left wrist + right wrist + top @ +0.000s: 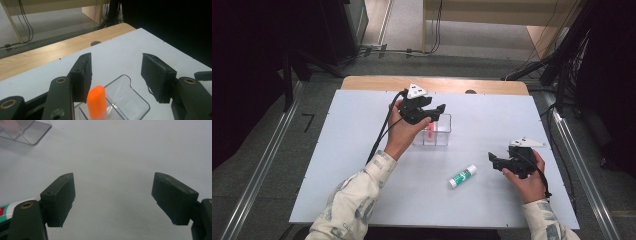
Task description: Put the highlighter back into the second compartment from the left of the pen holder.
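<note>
- Left gripper point(438, 111): held above the clear plastic box point(443, 136) near the middle of the white table point(337, 165). In the left gripper view its two black jaws stand apart with nothing pressed between the pads.
- Orange-capped stick point(97, 102): stands upright in the clear plastic box point(130, 100), just below the left gripper point(116, 72) and close beside its left-hand jaw as that view shows it. The orange cap rises toward the gap between the jaws, nearer the left one; whether it touches that jaw cannot be told. In the high view the stick point(431, 128) shows as a reddish mark inside the box, directly under the gripper.
- Right gripper point(495, 159): held low over the table, well apart from the box and the left gripper. In the right gripper view its jaws are spread wide over bare table point(112, 157), gripping nothing.
- Glue stick point(462, 176): white with a green label, lying on its side on the table just ahead of and slightly to the near side of the right gripper's jaws. In the right gripper view one end of it point(6, 210) shows behind the left-hand jaw, outside the gap.
- Clear plastic box, far view point(23, 130): seen at the upper left corner, well ahead of the right gripper point(113, 195).
</note>
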The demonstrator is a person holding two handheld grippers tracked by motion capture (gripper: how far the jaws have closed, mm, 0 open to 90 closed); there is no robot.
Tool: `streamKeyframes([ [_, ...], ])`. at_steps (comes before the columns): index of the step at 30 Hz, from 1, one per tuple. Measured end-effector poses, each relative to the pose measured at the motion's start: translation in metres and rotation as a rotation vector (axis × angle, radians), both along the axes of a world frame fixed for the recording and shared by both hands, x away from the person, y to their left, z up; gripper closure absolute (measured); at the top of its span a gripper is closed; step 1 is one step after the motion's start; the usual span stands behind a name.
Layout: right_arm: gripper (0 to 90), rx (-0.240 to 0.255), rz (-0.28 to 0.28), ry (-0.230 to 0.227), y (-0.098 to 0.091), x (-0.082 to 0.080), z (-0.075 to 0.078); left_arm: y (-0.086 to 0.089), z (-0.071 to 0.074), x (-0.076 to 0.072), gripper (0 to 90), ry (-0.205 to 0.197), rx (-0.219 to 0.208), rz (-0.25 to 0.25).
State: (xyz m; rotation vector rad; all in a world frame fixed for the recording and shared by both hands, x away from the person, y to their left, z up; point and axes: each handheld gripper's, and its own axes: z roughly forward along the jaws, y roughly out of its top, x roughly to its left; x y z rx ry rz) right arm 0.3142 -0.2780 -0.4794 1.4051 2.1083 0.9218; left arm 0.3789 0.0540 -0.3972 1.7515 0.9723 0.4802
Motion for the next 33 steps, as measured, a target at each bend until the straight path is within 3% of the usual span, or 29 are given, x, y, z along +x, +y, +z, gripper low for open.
streamKeyframes([
  [12,17.7,-0.003,-0.002,0.000,0.000,0.000,0.000,0.018,-0.004,-0.018,34.8,0.003,-0.008,0.033],
  [18,17.6,-0.002,-0.002,0.000,0.000,0.000,0.000,0.034,-0.011,-0.027,32.9,0.020,-0.011,0.058],
  [24,17.5,-0.005,-0.002,0.000,0.000,0.000,0.000,0.046,-0.017,-0.034,31.0,0.010,-0.010,0.094],
  [33,17.4,-0.002,-0.008,0.003,0.000,0.000,0.000,0.060,-0.026,-0.044,27.5,0.023,-0.002,0.109],
])
